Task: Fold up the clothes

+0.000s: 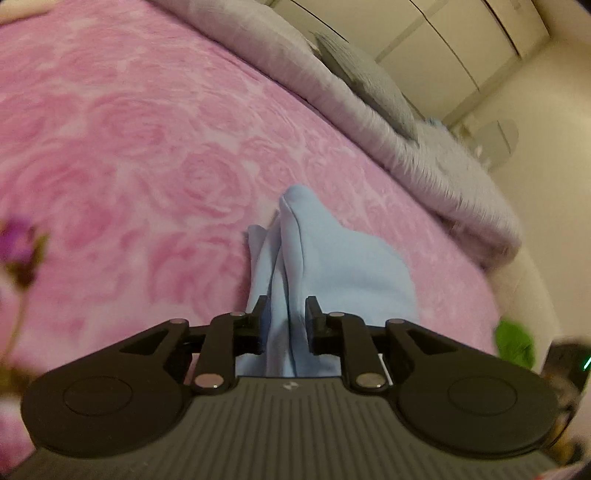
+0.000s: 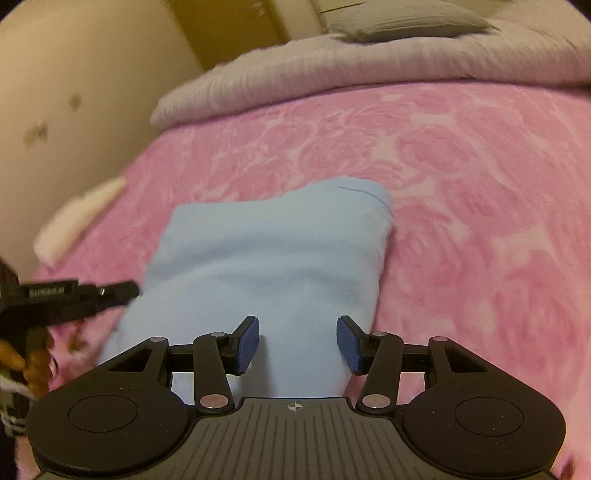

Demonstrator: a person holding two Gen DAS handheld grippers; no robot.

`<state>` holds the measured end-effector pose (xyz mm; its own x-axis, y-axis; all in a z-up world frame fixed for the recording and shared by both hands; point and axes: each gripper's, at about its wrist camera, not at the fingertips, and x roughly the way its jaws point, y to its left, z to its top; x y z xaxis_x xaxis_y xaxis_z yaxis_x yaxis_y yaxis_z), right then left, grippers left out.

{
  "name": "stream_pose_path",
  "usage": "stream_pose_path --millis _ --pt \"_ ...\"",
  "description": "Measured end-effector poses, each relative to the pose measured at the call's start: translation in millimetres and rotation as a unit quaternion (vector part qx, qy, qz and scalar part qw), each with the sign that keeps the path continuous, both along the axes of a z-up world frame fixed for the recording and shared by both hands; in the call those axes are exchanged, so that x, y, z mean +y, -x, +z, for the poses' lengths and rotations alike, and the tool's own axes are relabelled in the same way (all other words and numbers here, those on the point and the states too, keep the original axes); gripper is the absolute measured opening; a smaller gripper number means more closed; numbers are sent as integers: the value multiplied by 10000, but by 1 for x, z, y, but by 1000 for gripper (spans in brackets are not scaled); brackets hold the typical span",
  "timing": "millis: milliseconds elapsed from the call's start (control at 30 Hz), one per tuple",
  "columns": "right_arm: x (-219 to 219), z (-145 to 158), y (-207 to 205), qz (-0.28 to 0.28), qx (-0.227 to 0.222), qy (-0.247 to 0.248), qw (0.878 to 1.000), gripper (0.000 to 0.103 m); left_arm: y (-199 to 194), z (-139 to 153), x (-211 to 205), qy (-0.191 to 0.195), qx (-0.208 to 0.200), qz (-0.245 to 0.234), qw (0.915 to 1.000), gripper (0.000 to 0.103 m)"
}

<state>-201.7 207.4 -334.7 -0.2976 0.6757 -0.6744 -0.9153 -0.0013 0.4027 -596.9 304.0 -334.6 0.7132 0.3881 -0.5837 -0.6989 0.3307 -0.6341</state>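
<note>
Left wrist view: light blue cloth [image 1: 295,266] bunched up between the fingers of the left gripper [image 1: 286,314], on the pink rose blanket [image 1: 129,147]. Fingers only a little apart; maybe touching the cloth, hard to tell. Only here: a green thing [image 1: 515,341] at the right edge.

Right wrist view: same blue cloth [image 2: 266,258] flat and smooth, folded into a thick pad, under the right gripper [image 2: 297,341]. Fingers spread wide, pinching nothing. Only here: the left gripper [image 2: 110,290] seen from the side, at the cloth's left edge, and a grey pillow [image 2: 402,18].
</note>
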Motion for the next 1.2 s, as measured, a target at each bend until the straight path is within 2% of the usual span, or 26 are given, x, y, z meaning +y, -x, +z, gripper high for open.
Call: stream_pose_path --millis 67,200,300,400,567,700,733,767,800,833,900,933,1000,1100,1167,1200 --pt "-23 2 -5 -236 186 -30 9995 51 15 3 -13 221 -257 113 9994 22" --pt "-67 -2 -6 -583 550 17 9968 51 37 -3 -42 719 -725 185 9946 25" --pt "-87 -7 -5 -644 831 54 9944 51 43 -14 -49 938 -766 388 9919 26" --pt "-93 -4 -1 -567 764 22 9955 51 45 -23 -49 1172 -909 603 9871 26" --pt "-96 2 14 -182 227 -146 9995 51 44 -20 -46 1196 -932 642 9863 27" --pt "-96 -5 32 151 -225 -177 9995 50 41 -34 -43 1351 -1066 764 9821 26" --pt "-96 -6 40 288 -518 -219 9980 50 43 -34 -44 1297 -1084 776 9826 17" --pt "-97 -6 49 432 -859 -306 9949 32 44 -34 -44 1243 -1101 788 9830 7" --pt "-99 -7 59 551 -1217 -408 9902 23 45 -34 -45 1181 -1109 794 9836 6" --pt "-100 -7 66 673 -1547 -459 9846 22 47 -33 -48 1061 -1049 758 9859 0" --pt "-102 -10 80 909 -2152 -534 9709 22 51 -31 -52 846 -935 695 9896 0" --pt "-102 -15 83 979 -2256 -490 9681 22 53 -37 -53 920 -928 729 9887 0" --pt "-102 -22 81 933 -2188 -398 9705 22 56 -48 -54 1062 -896 809 9870 0" --pt "-101 -18 63 631 -1453 -127 9873 26 58 -51 -57 1104 -621 1009 9868 0" --pt "-101 -16 40 348 -507 126 9980 27 68 -48 -61 1297 -1075 1070 9799 2" --pt "-102 -17 27 166 75 215 9996 27 74 -46 -63 1368 -1296 1101 9759 8"
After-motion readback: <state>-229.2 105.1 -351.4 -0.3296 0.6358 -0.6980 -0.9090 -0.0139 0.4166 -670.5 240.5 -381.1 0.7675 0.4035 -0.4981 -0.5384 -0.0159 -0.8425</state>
